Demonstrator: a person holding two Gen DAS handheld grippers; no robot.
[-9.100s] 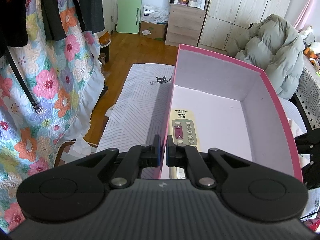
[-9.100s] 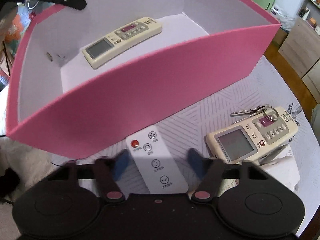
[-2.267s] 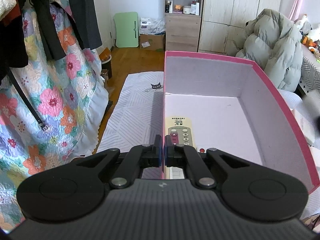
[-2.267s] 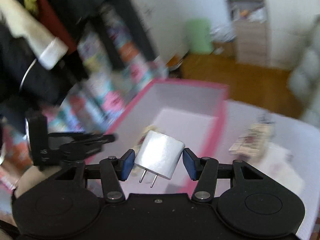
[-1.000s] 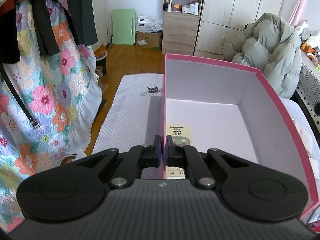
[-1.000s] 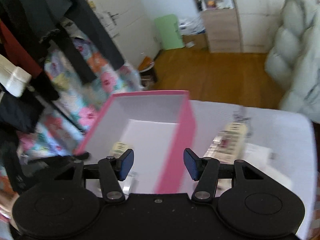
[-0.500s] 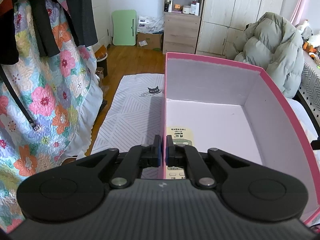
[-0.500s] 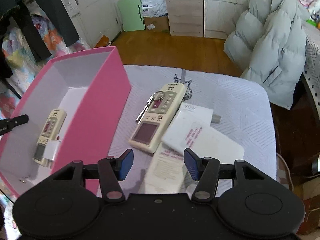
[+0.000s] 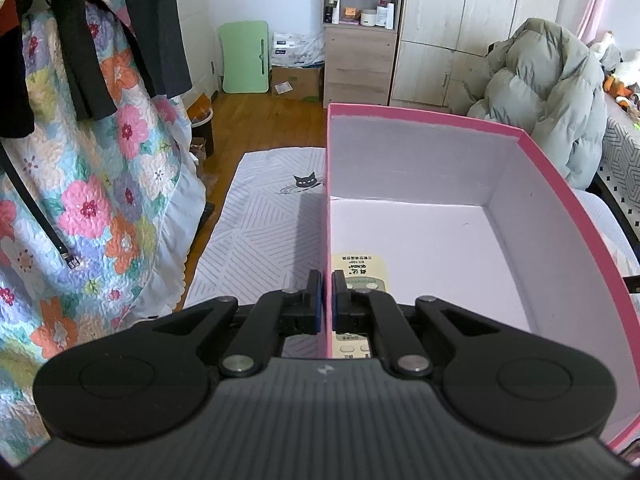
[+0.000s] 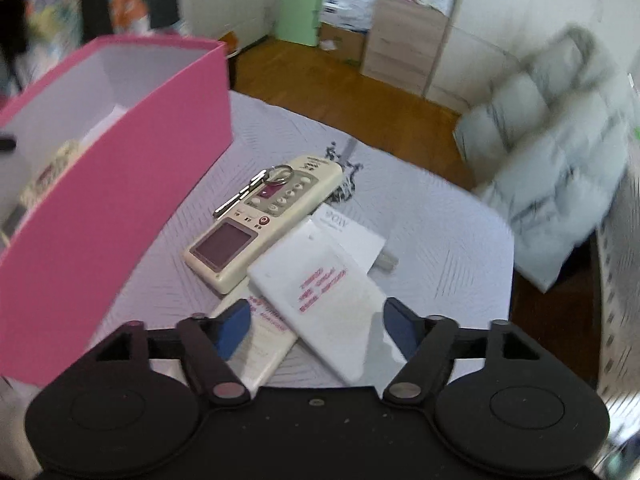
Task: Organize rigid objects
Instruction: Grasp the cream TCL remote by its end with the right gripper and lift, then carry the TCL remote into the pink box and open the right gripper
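Observation:
My left gripper [image 9: 326,300] is shut on the left wall of the pink box [image 9: 520,136], one finger on each side of it. A cream remote [image 9: 358,270] lies inside the box just past the fingers. My right gripper [image 10: 318,322] hovers low over a white flat packet [image 10: 320,280] on the table. Its jaws are opening and the blue pads stand clear of the packet. Beyond it lies a second cream remote [image 10: 224,248] with a key ring [image 10: 256,190] on top. The pink box [image 10: 120,200] stands to the left.
White leaflets [image 10: 352,236] lie under the packet. The cloth-covered table [image 10: 440,240] ends at the right, where a puffy grey jacket [image 10: 560,152] hangs. A floral quilt [image 9: 100,200] and dark clothes hang left of the box. A wooden cabinet [image 9: 360,64] stands on the far floor.
My right gripper has swung away from the box, sunk toward the packet and widened its jaws. The left gripper keeps its hold on the box wall.

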